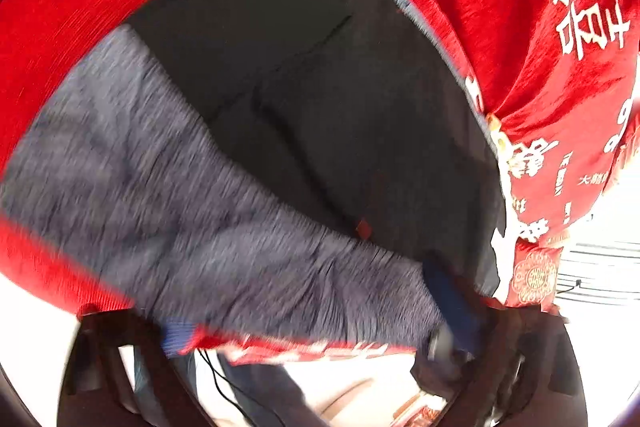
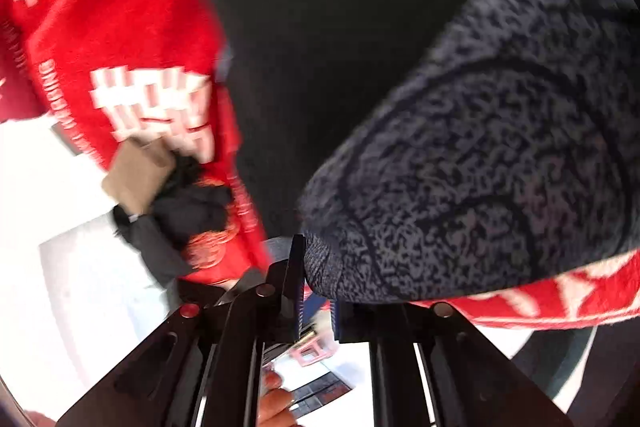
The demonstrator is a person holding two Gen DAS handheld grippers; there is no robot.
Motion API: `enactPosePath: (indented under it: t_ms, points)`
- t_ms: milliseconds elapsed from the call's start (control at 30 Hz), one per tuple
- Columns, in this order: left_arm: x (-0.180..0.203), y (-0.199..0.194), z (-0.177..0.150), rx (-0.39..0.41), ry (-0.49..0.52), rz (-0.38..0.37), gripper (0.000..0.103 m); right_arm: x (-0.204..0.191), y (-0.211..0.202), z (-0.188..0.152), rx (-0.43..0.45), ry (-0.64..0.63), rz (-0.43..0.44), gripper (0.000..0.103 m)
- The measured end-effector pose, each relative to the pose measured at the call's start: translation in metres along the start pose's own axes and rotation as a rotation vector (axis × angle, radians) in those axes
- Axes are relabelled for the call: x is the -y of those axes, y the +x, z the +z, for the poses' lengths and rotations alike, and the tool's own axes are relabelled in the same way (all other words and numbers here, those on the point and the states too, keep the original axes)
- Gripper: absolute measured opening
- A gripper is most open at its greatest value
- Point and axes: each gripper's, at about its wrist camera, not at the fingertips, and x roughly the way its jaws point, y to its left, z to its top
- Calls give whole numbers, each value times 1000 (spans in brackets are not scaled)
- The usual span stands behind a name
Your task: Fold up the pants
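The pants [image 1: 340, 99] are black outside with a grey fleece lining [image 1: 168, 187] and lie on a red cloth [image 1: 500, 7] with white characters. In the left wrist view one leg is turned over, lining up, across the black part. My left gripper [image 1: 452, 323] is at the bottom right, blurred, with fabric bunched around its blue-padded finger; whether the jaws are closed does not show. In the right wrist view my right gripper [image 2: 316, 291] is shut on the cuff edge of the fleece-lined leg [image 2: 480, 167], lifted over the black fabric [image 2: 320, 47].
The red cloth [image 2: 100, 47] covers the work surface and hangs over its edge. Past the edge are a bright white floor [image 2: 60, 267], a brown box [image 2: 136, 175] with dark cloth beside it, and cables [image 1: 216, 379]. A hand [image 2: 276, 403] shows under the right gripper.
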Motion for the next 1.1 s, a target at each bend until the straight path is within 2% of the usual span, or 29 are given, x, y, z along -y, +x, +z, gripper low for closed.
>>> enactPosePath:
  t_ms: [67, 167, 233, 300, 333, 367, 633, 700, 733, 767, 800, 867, 1000, 1100]
  points:
    - [1, 8, 8, -4, 3, 15, 37, -17, -6, -8, -45, -64, 1, 10]
    - [-5, 8, 7, -10, 2, 40, 35, -16, -13, -11, -84, -109, -87, 10]
    - [-7, 6, 5, -14, 24, 52, 35, -6, -23, -9, -61, -109, -182, 12]
    - [-7, 6, 4, -22, 32, 57, 35, 7, -47, -2, 5, -83, -224, 29]
    - [-5, 7, 4, -27, 34, 59, 35, 11, -55, 0, 33, -70, -233, 51]
    - [-5, 8, 5, -31, 37, 62, 35, 16, -65, 3, 73, -50, -237, 64]
    - [5, 17, 12, -58, 70, 115, 35, 55, -124, 5, 262, 104, -40, 64]
    - [11, 16, 12, -44, 84, 135, 31, 66, -128, 5, 298, 169, 21, 61]
    - [13, 13, 11, -32, 97, 149, 26, 73, -129, 6, 321, 221, 45, 41]
    - [16, 9, 11, -25, 102, 156, 23, 75, -129, 5, 337, 253, 46, 9]
    - [18, 4, 11, -14, 104, 156, 23, 76, -130, 5, 356, 281, 40, 5]
    - [25, -13, 12, 15, 108, 157, 23, 66, -138, 8, 359, 250, 10, 5]
    - [58, -38, 22, 75, 123, 145, 23, 11, -154, 18, 294, 52, -78, 4]
    - [83, -52, 36, 124, 148, 133, 23, -33, -164, 44, 233, -50, -120, 4]
